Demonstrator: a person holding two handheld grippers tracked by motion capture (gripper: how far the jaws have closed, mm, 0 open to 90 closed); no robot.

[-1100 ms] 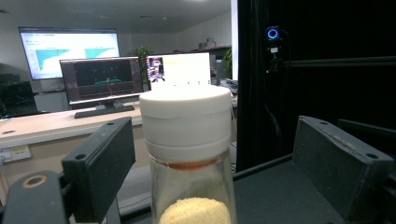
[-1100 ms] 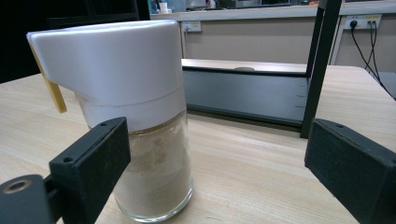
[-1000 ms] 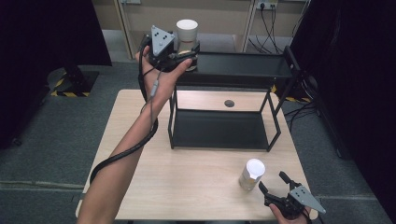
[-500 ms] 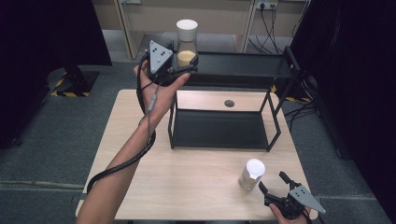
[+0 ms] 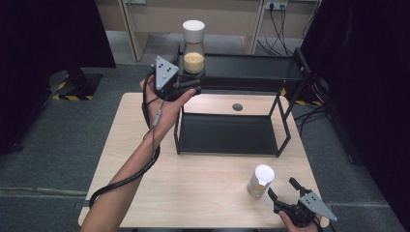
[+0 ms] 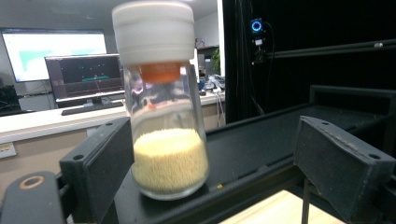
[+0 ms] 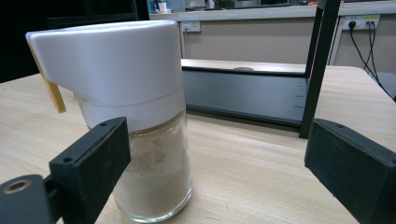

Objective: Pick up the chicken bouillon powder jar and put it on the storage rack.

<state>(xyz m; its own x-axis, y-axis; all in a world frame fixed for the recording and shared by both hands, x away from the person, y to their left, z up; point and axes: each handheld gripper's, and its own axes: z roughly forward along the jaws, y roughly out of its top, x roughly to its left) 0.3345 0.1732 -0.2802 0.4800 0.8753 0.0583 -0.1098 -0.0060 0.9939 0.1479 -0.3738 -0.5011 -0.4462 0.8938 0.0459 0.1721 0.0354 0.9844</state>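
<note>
Left claw released, jaws wide either side of grain jar standing at far-left edge of black shelf top; risk of knocking it off the edge if drawn back crooked. Right claw also released, around white-lidded jar on tabletop near right; off-centre, could tip or shove on closing

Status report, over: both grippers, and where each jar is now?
Left gripper open at the grain jar standing on the rack's top shelf. Right gripper open beside the powder jar on the table. Nothing in the way.
</note>
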